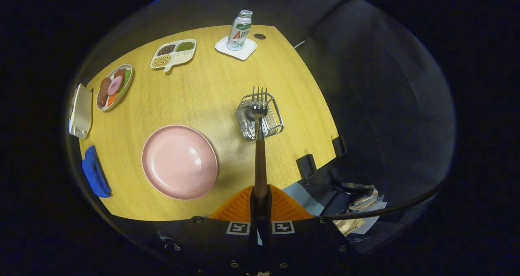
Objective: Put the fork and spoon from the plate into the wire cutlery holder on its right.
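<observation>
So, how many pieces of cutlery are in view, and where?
2. The spoon is gripped by its handle in the claw, its bowl over the wire holder. The fork shows tines at the holder, just beyond the spoon. The plate holds none.

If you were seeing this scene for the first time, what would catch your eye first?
Probably the spoon, its brown handle clamped in the tool and its bowl held over the wire cutlery holder, where the fork stands tines up. Next comes the big pink plate, bare, just left of the holder on the yellow table.
</observation>
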